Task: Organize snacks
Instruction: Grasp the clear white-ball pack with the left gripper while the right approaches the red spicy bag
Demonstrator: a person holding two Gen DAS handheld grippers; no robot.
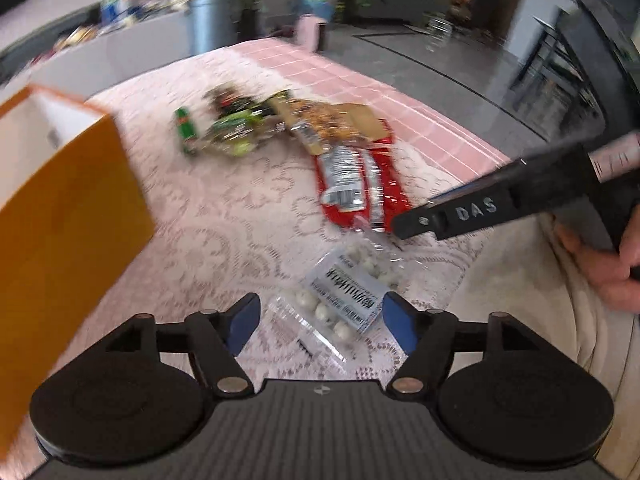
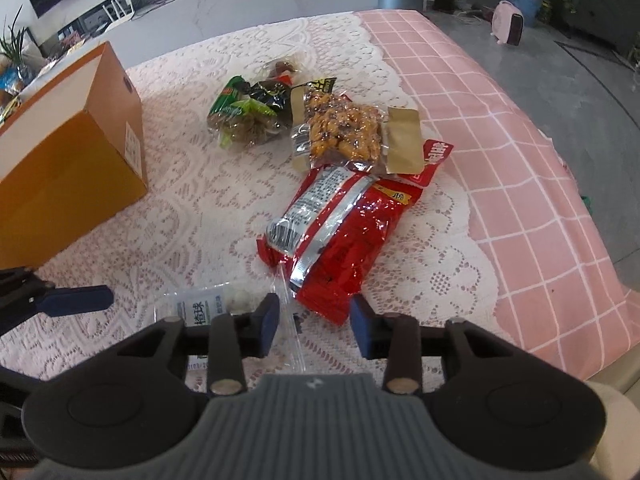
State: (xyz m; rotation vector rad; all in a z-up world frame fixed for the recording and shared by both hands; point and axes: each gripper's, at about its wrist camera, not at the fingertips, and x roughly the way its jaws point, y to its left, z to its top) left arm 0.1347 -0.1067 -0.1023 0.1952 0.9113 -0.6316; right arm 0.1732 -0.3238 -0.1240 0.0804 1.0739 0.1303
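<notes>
Nearest the lens lies the clear packet of white balls (image 1: 344,300), flat on the lace cloth (image 1: 224,216) just on the near side of the red bag (image 2: 340,236). It sits between the blue pads of the left gripper (image 1: 320,322), whose jaws are spread wide and press on nothing. The right gripper (image 2: 316,326) stands partly parted over the packet's clear edge and the near corner of the red bag; neither pad appears to pinch anything, though the view there is cramped.

Landmark: the red bag. The orange box (image 2: 76,152), open at the top, stands well to its left. The packet of golden-brown snacks (image 2: 344,132) overlaps its far end. Beyond that lies a green-and-dark cluster (image 2: 252,116).

Risks, as judged:
- Both grippers crowd one packet; closing together could tear the thin film or pull it two ways.
- The right jaws could catch the red bag's corner with the packet and drag both.
- Slippery film on lace may slide out of a shallow pinch.

Count: one box; one ball packet; one red bag; one golden snack packet; the cluster holds perhaps three or four, uncertain. Two grippers.
</notes>
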